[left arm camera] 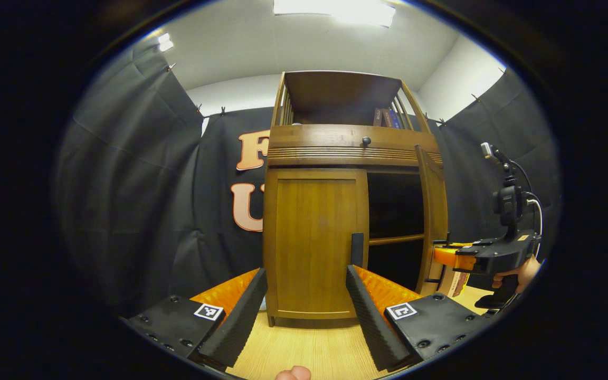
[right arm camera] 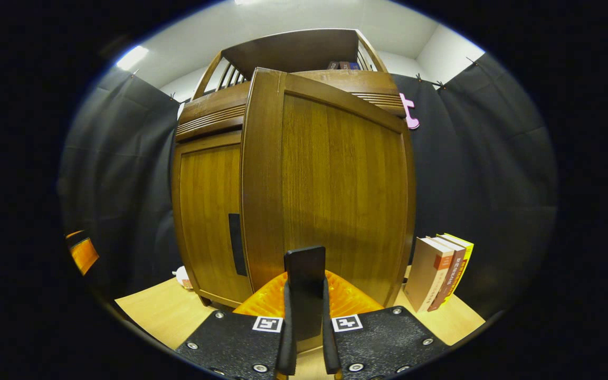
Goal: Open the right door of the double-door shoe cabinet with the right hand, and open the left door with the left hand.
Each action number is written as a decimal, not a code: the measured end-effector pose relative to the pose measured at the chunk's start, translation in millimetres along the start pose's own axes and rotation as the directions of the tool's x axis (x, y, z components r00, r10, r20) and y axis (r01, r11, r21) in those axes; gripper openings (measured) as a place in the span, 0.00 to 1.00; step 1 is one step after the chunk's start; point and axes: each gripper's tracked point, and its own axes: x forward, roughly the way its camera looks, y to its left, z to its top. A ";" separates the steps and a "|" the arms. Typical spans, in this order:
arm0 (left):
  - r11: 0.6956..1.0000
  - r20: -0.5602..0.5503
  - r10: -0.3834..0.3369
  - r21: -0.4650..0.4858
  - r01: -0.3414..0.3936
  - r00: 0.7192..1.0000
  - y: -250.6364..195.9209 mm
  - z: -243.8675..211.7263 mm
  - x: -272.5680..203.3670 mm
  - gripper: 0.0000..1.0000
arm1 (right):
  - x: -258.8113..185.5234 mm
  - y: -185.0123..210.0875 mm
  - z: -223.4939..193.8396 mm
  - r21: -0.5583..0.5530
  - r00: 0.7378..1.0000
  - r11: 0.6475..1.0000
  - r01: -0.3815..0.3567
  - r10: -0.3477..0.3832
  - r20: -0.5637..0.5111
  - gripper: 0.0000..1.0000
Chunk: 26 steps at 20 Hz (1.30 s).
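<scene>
On table (left arm camera: pixel 309 348), right claw (right arm camera: pixel 305 316) clamped on right door handle (right arm camera: pixel 305 274) may slip; left claw (left arm camera: pixel 306 301), apart, short of left door handle (left arm camera: pixel 357 249).

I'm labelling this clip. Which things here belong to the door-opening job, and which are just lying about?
Job:
right door, swung open, its handle clamped in the right tool
left door, closed, with handle
left tool, open

Lying about:
books beside the cabinet
books on the top shelf

No text can be read; print on the book spines (right arm camera: pixel 444 272) is too small.
</scene>
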 end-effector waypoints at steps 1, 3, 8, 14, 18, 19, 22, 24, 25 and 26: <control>1.000 -0.003 -0.004 -0.001 0.004 1.000 -1.5 -0.6 0.6 0.96 | -4.9 -5.1 -0.1 -0.017 1.000 1.000 0.005 -0.005 -0.006 0.20; 1.000 -0.006 -0.012 -0.008 0.012 1.000 -4.6 -1.9 2.6 0.97 | -18.1 -19.0 -3.6 -0.035 1.000 0.999 0.021 -0.022 -0.015 0.24; 0.999 -0.010 -0.035 -0.018 0.035 0.999 -13.3 -4.4 3.2 0.97 | -46.6 -54.2 -4.6 -0.051 0.994 0.993 0.107 -0.108 -0.008 0.19; 0.998 -0.005 -0.065 -0.025 0.065 0.998 -25.3 -6.4 4.6 0.97 | -71.7 -110.3 -7.6 -0.007 0.976 0.976 0.216 -0.216 -0.003 0.10; 0.996 -0.008 -0.084 -0.028 0.084 0.996 -36.8 -8.0 4.0 0.97 | -84.5 -147.0 -6.4 0.013 0.971 0.971 0.240 -0.240 -0.006 0.08; 0.996 -0.010 -0.086 -0.029 0.086 0.996 -39.6 -8.9 3.6 0.97 | -87.5 -152.2 -6.0 0.046 0.973 0.972 0.229 -0.229 -0.001 0.02; 0.996 -0.015 -0.084 -0.031 0.084 0.996 -42.7 -11.1 4.0 0.97 | -87.4 -167.2 -4.4 0.063 0.984 0.983 0.175 -0.177 0.017 0.02; 0.997 -0.010 -0.074 -0.027 0.074 0.997 -44.1 -10.1 4.4 0.96 | -87.9 -176.3 -5.3 0.059 0.991 0.990 0.129 -0.131 0.020 0.02; 0.997 -0.009 -0.068 -0.025 0.068 0.998 -43.6 -10.5 5.6 0.97 | -87.7 -182.2 -5.7 0.057 0.994 0.993 0.108 -0.109 0.019 0.02; 0.998 -0.008 -0.061 -0.023 0.061 0.998 -44.2 -10.8 6.9 0.96 | -88.2 -188.8 -6.4 0.059 0.996 0.994 0.086 -0.087 0.014 0.02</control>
